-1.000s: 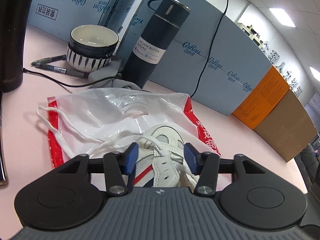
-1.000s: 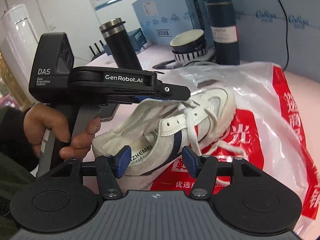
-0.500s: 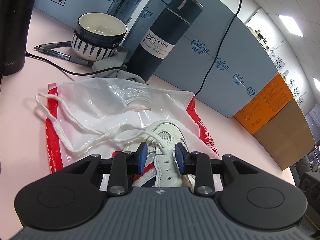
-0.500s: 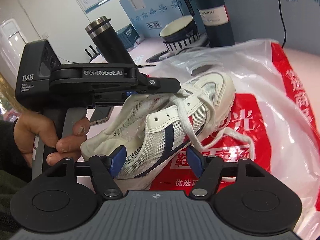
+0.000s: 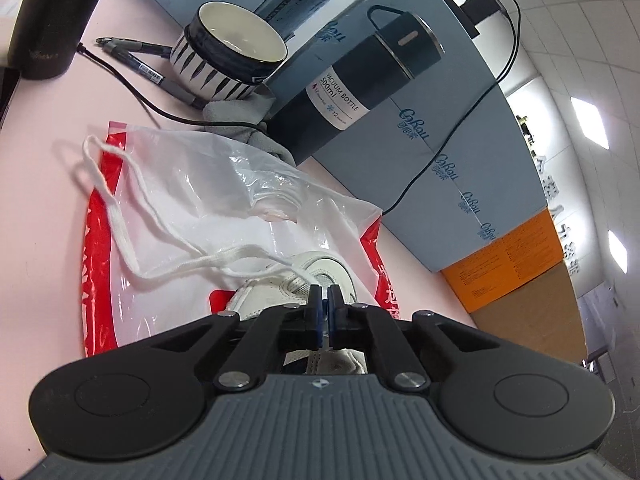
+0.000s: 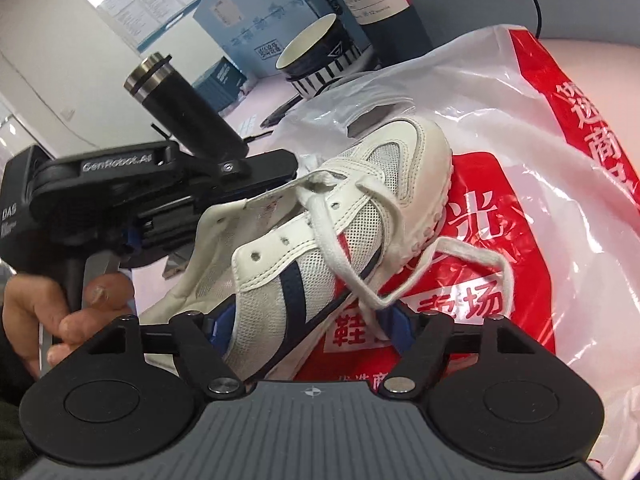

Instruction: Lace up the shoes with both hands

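1. Left gripper (image 5: 324, 312) has its blue pads pressed together over the shoe's (image 6: 340, 216) tongue (image 6: 272, 200); from the right wrist view it seems to pinch the tongue's edge, though the contact itself is hidden.
2. Right gripper (image 6: 308, 328) is spread wide, one finger at each side of the shoe's near flank, gripping nothing.
3. Shoe lies on a red-and-white plastic bag (image 6: 540, 160) on the pink table (image 5: 40, 128), tilted up, its long axis running away from the right wrist camera, toe toward the bowl (image 6: 320, 52) and heel toward the hand (image 6: 52, 312).
4. Lace (image 5: 120, 216) is threaded through the lower eyelets; the upper eyelets stand open, with loose ends trailing over the bag.
5. I judge the shoe light and soft-sided, apt to slide on the slick bag; the lace is limp and flat, best taken near its tip.
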Demonstrator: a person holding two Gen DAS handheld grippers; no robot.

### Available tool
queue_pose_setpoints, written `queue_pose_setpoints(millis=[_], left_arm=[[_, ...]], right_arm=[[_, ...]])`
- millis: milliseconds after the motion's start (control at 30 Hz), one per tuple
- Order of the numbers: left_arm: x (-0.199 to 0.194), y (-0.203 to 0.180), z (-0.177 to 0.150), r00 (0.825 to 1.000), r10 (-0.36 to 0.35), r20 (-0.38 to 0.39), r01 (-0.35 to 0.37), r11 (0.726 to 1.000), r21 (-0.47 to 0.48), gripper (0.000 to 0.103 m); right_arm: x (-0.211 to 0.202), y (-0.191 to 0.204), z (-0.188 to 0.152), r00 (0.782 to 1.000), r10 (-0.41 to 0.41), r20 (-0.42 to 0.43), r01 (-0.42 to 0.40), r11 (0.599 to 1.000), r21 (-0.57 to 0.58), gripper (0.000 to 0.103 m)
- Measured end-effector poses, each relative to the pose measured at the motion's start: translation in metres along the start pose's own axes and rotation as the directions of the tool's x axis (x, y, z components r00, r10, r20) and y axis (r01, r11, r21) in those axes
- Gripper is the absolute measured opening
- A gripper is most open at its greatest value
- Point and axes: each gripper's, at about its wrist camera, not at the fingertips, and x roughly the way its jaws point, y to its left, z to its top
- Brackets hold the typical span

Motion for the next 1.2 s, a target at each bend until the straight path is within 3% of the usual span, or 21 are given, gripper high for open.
queue_pose_setpoints(millis=[233, 500, 700, 867, 1100, 1200], left_arm=[[-0.013, 0.009, 0.012, 0.997, 0.014, 0.080, -0.012, 1.000, -0.028, 0.002], [-0.036, 0.023, 0.031, 0.980, 0.041, 0.192, -0.030, 0.998, -0.059, 0.002], [-0.068, 0.034, 0.051, 0.948, 0.086, 0.306, -0.070, 0.996, -0.062, 0.002], [-0.095, 0.048, 0.062, 0.911, 0.137, 0.390, -0.112, 0.990, -0.086, 0.002], [-0.129, 0.068, 0.075, 0.864, 0.185, 0.468, -0.135, 0.981, -0.138, 0.002], [-0.135, 0.075, 0.072, 0.870, 0.194, 0.453, -0.129, 0.977, -0.169, 0.002]], right_arm=[[-0.002, -0.004, -0.002, 1.000, -0.002, 0.024, 0.001, 0.999, 0.037, 0.065], [-0.003, -0.006, -0.003, 1.000, -0.007, 0.023, 0.007, 1.000, 0.030, 0.065], [-0.002, -0.004, -0.001, 1.000, -0.011, 0.021, 0.011, 0.999, 0.034, 0.065], [-0.002, -0.004, -0.001, 1.000, -0.011, 0.021, 0.010, 0.999, 0.037, 0.065], [-0.003, 0.003, 0.000, 0.999, -0.043, 0.018, 0.043, 0.999, 0.005, 0.066], [-0.015, 0.013, -0.002, 0.996, -0.028, 0.079, 0.033, 0.998, -0.060, 0.066]])
